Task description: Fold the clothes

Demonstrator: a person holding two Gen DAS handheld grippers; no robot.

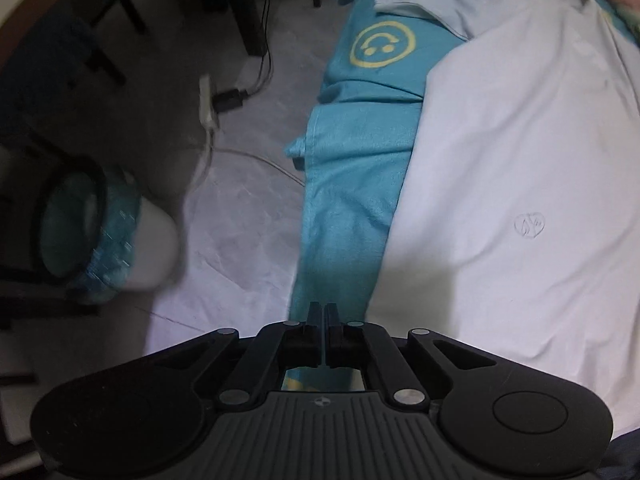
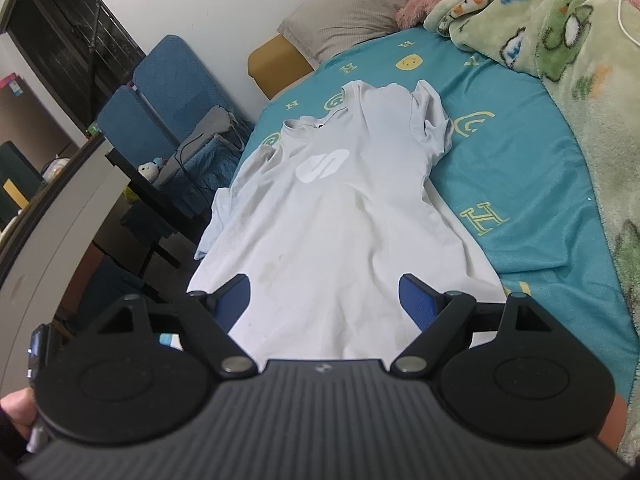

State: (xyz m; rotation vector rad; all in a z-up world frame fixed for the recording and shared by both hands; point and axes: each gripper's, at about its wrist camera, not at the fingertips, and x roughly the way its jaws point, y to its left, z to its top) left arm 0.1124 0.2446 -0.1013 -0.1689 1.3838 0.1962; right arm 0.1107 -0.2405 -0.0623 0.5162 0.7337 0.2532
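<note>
The white T-shirt (image 2: 340, 216) lies flat, front up, on the teal bedsheet (image 2: 520, 184), collar toward the grey pillow (image 2: 360, 4). Its hem is hidden behind the right gripper (image 2: 324, 292), and one sleeve hangs past the sheet's edge on the floor side. The other sleeve is bunched, beside a yellow print on the sheet.

The right gripper hovers over the shirt's lower part with its jaws spread wide and nothing between them.

The left gripper (image 1: 324, 312) points down over the sheet's edge, just beside the shirt's side. Its jaws are clenched together; whether any cloth is pinched between them cannot be made out.

Left of the sheet, the floor view is blurred: a white bin (image 1: 132, 240) with a teal liner shows; its contents are indistinct. A white power strip (image 1: 206, 100) lies on the floor beyond it.
</note>
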